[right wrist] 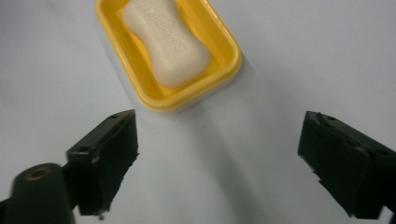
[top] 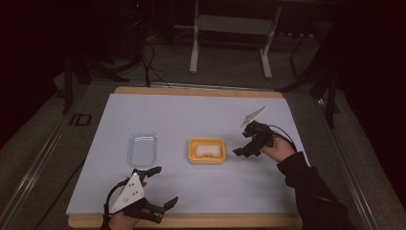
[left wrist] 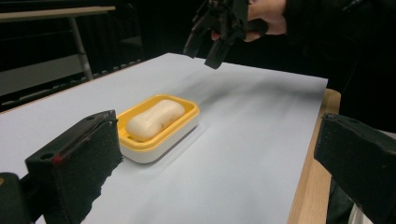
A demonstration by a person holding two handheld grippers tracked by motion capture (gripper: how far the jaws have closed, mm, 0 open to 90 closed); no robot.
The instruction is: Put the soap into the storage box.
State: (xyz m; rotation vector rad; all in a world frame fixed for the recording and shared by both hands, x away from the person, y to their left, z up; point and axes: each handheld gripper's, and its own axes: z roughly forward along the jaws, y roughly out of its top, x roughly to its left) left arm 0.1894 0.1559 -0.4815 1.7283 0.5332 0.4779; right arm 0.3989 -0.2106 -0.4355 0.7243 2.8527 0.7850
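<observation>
While my right gripper hovers just beside the right end of the yellow soap dish, its jaws stand wide apart and grasp nothing. Seen from the right gripper view, the dish lies just ahead of those spread jaws, and the pale bar of soap rests lengthwise inside it, lettering pressed into its top face. That bar takes up most of the tray's inner floor, with a yellow rim showing all around it. My left gripper sits near the front edge of the tabletop, well apart from the dish, released as well, its jaws spread and empty. From the left gripper view, the dish shows a yellow upper part over a white base, and the soap lies flat within it. A clear plastic lid or tray lies on the pale sheet to the left of the dish, apart from it, with nothing visible inside.
</observation>
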